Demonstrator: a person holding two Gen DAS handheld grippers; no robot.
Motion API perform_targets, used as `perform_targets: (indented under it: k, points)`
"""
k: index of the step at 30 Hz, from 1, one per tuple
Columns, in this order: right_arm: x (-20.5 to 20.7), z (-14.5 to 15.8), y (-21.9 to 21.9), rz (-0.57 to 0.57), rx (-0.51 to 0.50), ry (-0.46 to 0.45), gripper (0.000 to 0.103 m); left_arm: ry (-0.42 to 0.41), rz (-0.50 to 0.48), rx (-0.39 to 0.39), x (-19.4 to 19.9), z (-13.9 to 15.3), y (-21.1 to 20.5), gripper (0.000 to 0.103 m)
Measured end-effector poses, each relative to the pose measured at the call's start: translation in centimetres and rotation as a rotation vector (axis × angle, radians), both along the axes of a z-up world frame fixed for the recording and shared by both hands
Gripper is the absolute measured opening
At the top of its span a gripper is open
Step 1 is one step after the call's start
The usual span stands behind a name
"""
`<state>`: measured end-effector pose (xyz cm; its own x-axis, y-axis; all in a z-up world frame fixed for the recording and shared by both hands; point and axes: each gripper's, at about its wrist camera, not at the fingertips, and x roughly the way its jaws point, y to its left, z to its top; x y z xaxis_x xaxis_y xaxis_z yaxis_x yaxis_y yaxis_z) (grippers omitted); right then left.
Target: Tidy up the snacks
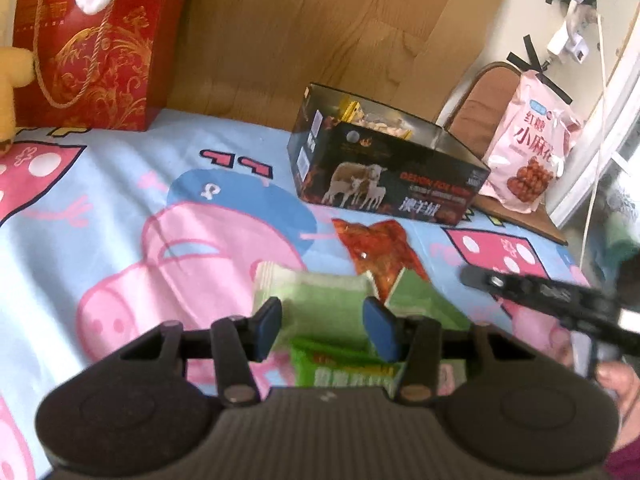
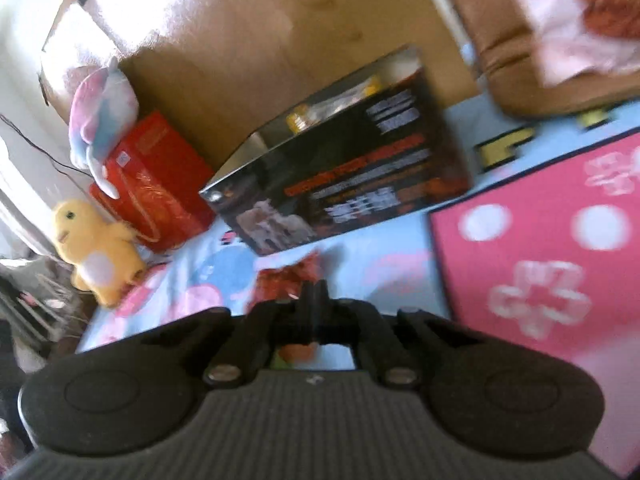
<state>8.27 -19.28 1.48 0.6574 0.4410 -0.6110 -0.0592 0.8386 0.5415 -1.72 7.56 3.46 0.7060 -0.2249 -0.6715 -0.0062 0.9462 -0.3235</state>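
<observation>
The left view shows the left tool released above a green packet on the bed. Only the right view shows the right tool clenched, empty, and a yellow toy near the black box.

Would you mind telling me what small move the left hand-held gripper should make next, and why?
Probably ease the left hand-held gripper forward and close on the green snack packet: its fingers stand open astride the packet without pressing it, and the open black box waits beyond.
</observation>
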Motion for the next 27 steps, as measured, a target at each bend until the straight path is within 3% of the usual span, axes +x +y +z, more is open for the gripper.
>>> perform_targets:
  k: [4, 6, 7, 10, 12, 15, 17, 19, 22, 25, 27]
  points:
    - [-3.8, 0.6, -0.5, 0.041, 0.064, -0.034, 0.017, 0.002, 0.010, -0.035, -1.6, -0.6, 0.8, 0.045]
    - [-5.1, 1.0, 1.0, 0.109, 0.023, -0.073, 0.062, 0.007, 0.023, -0.059, -2.2, -0.8, 1.3, 0.045]
    - [-5.5, 1.0, 2.0, 0.132, -0.023, -0.093, 0.067, 0.013, 0.030, -0.074, -2.5, -1.0, 1.6, 0.045]
    - [-6.1, 0.6, 4.9, 0.185, -0.188, -0.145, 0.067, 0.018, 0.048, -0.096, -3.2, -1.0, 2.2, 0.045]
    - [-5.9, 0.8, 5.8, 0.198, -0.294, -0.140, 0.036, 0.001, 0.051, -0.102, -3.6, -0.4, 2.4, 0.045]
    - [-5.9, 1.0, 4.5, 0.193, -0.240, -0.114, 0.016, -0.025, 0.027, -0.109, -3.5, 0.5, 2.1, 0.045]
    - [-6.5, 1.1, 4.0, 0.173, -0.286, -0.133, 0.012, -0.035, -0.006, -0.114, -2.7, 1.1, 1.3, 0.045]
    - [-7.0, 1.0, 3.3, 0.139, -0.327, -0.141, 0.013, -0.038, -0.047, -0.103, -1.6, 1.6, -0.1, 0.045]
    - [-7.9, 1.2, 2.3, 0.073, -0.391, -0.147, 0.028, -0.035, -0.113, -0.080, 0.1, 2.2, -2.8, 0.049]
    - [-8.6, 1.5, 2.0, 0.090, -0.403, -0.186, 0.031, 0.012, -0.180, -0.062, 1.9, 1.8, -5.5, 0.051]
    - [-8.7, 1.5, 2.3, 0.155, -0.393, -0.193, 0.051, 0.074, -0.197, -0.022, 3.0, 1.0, -7.1, 0.051]
